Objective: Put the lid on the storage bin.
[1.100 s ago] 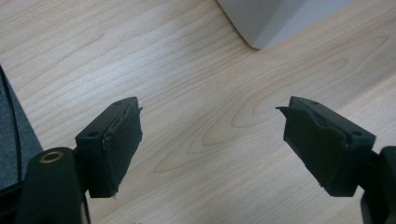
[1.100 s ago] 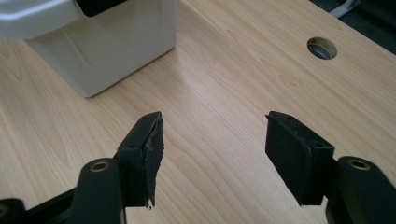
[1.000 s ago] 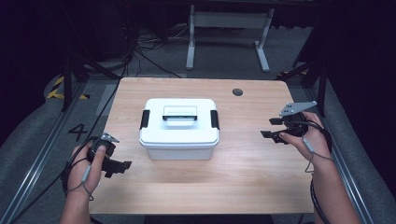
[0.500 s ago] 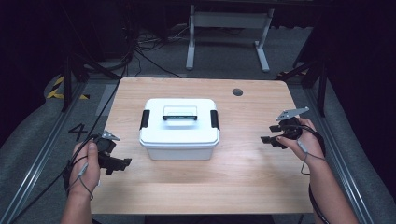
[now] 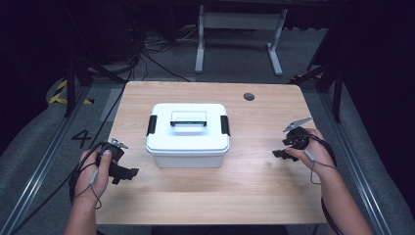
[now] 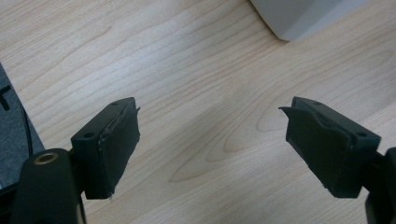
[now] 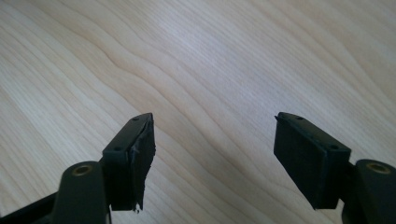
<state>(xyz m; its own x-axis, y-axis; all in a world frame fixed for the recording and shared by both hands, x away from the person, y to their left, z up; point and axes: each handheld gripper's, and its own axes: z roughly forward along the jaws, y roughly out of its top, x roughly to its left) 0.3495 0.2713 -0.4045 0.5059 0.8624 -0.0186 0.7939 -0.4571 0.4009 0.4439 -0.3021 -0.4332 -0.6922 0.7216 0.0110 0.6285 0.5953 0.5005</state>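
Wood-grain tabletop [image 5: 215, 196], pale and rectangular, with rounded corners and a small dark round plug near its far right corner, lies in front of you. At its middle stands a white plastic storage box [image 5: 188, 147], boxy with softly rounded edges and a smooth matte lid. A black clasp sits on each short side of the lid, and a flat handle, dark with a pale centre, lies folded into a recess on top.

Your left gripper [image 5: 128, 173] rests low near the left edge of the table, toward the near side, just beside the box's near left corner but apart from it. In the left gripper view its two black, blocky jaws stand wide apart with bare wood between them and nothing held; a pale corner of the box shows at the top of that view.

Your right gripper [image 5: 279, 149] sits near the right edge of the table, well apart from the box, its jaws pointing toward the box's right side. A grey three-cornered plate rides on top of it. Its jaws have just been opening and now stand wide, with only smooth wavy wood grain between the flat, rough-edged pads [image 7: 140, 161].
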